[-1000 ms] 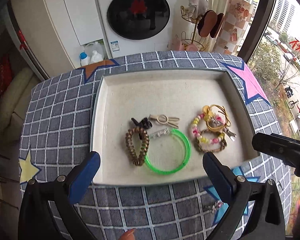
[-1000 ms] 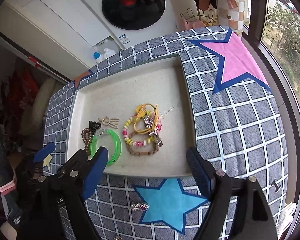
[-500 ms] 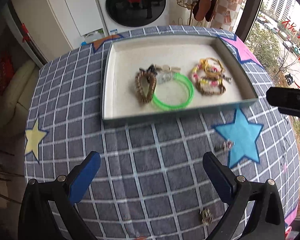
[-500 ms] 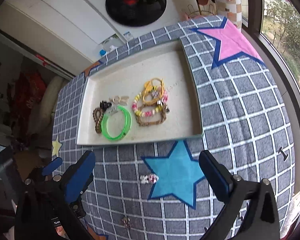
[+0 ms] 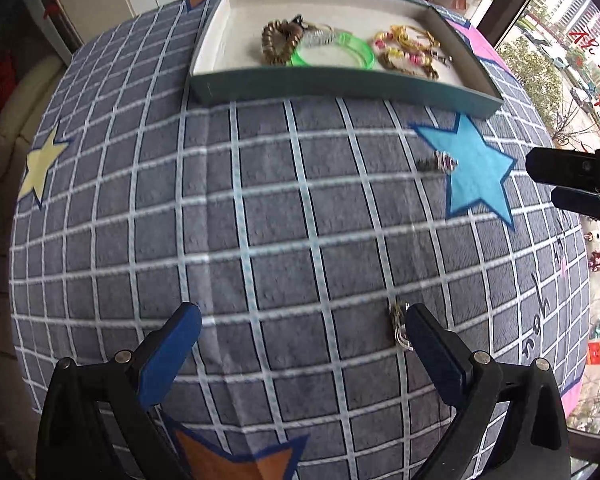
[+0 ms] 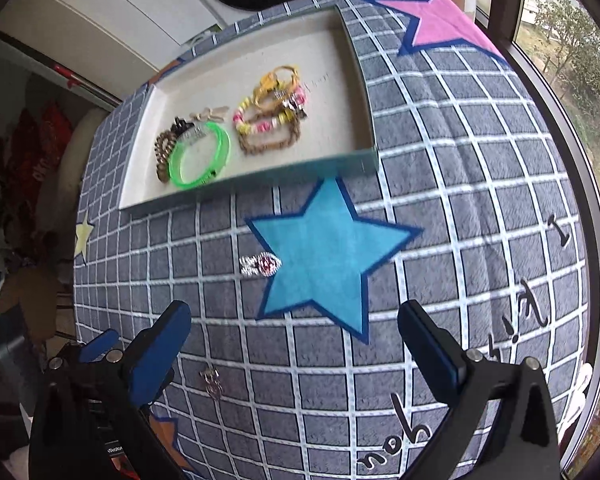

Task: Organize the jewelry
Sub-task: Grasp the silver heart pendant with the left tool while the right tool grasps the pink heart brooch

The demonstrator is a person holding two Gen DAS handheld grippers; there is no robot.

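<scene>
A shallow tray lies at the far side of the checked cloth. It holds a green bangle, a brown coil band, beaded bracelets and clips. Two loose pieces lie on the cloth. A sparkly clip rests at the blue star's left point. A small gold piece lies nearer, right beside one of my left gripper's fingers. My left gripper is open and holds nothing. My right gripper is wide open over the blue star, also holding nothing.
The cloth has blue, pink, yellow and orange stars. A washing machine and cabinets stand beyond the table. A window runs along the right. My right gripper's fingers show at the left view's right edge.
Both grippers have pulled back from the tray toward the near side of the table and tilted down. The right jaws have widened. The two loose pieces on the cloth have come into view.
</scene>
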